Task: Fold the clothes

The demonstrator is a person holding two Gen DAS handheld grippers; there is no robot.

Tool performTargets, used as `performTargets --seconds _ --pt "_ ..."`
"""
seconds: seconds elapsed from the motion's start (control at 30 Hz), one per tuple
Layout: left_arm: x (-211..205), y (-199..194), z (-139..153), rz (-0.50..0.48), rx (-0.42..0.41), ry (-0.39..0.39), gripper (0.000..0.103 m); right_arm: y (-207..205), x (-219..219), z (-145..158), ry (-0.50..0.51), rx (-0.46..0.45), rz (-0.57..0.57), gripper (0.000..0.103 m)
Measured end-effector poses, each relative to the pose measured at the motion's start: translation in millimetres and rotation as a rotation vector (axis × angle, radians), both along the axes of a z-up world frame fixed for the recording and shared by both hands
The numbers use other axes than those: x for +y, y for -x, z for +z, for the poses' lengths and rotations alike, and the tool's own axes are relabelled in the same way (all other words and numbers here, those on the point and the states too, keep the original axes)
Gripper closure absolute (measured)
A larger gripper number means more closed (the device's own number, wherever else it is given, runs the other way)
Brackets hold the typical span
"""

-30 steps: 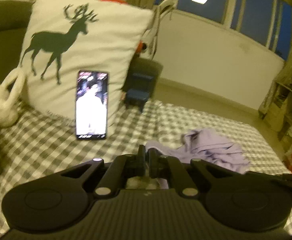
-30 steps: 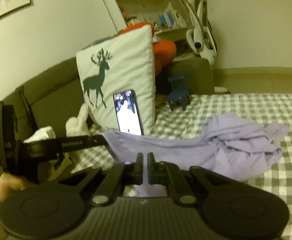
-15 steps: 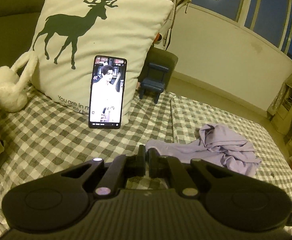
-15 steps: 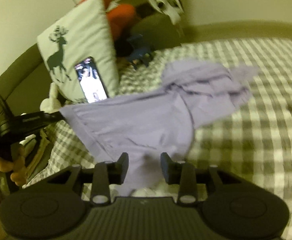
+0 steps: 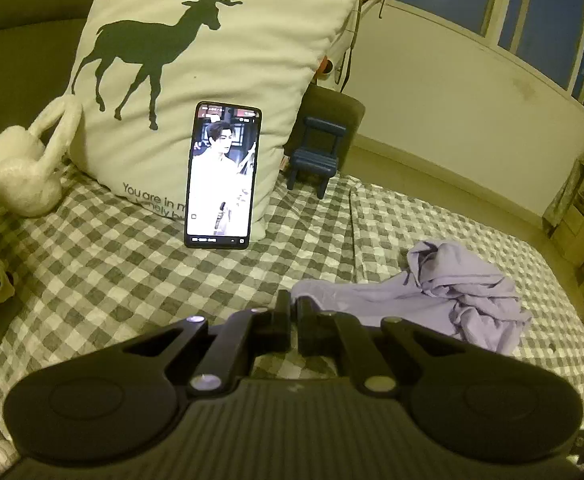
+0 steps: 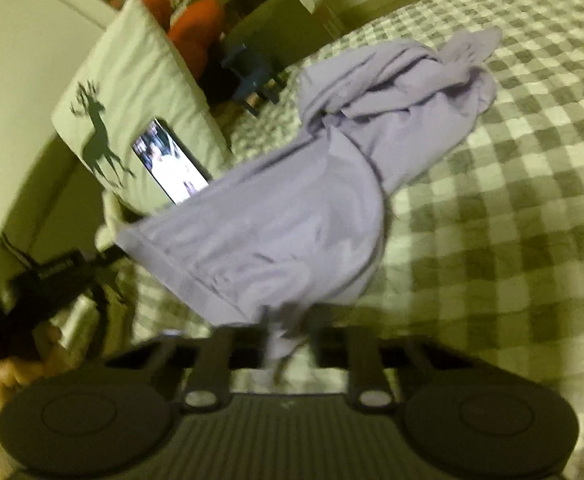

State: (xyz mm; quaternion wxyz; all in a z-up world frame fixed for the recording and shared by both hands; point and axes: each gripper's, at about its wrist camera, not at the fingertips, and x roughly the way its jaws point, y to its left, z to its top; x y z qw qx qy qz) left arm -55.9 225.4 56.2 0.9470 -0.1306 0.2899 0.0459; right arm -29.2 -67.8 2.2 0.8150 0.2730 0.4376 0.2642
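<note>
Right wrist: garment (image 6: 292, 216) stretched lengthwise

Left gripper (image 5: 294, 311): fingers drawn together with only a thin slit between the tips, pinching the hemmed corner of the lilac garment (image 5: 431, 296), which runs off from the tips to the right. Linkage arms folded inward, symmetrical. Tool held low and roughly level. From the right wrist view the same tool (image 6: 110, 256) shows at far left, its tip at the cloth's hemmed corner, with the person's left hand (image 6: 16, 368) wrapped round the handle below.

Right gripper (image 6: 288, 332): fingers parted with a clear gap; a fold of the garment hangs down into that gap. Whether either pad touches the cloth is lost to motion blur. Tool pitched downward.
</note>
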Motion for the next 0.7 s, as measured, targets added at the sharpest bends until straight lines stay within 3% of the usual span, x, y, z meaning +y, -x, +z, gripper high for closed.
performTargets --seconds 0.37,0.57,0.7 --pt "-14.8 16.4 19.7 -0.065 -0.021 -0.025 0.1 26.6 -57.2 68.9 -0.186 -0.257 -0.175 0.102" --pt "-31.6 35.1 38.3 -0.192 -0.058 0.06 0.1 51.3 -93.8 116.0 -0.304 -0.423 -0.246 0.103" --pt "-59.0 55.1 52.8 -0.307 -0.088 0.088 0.1 67.6 -113.1 140.1 -0.306 -0.494 -0.298 0.103"
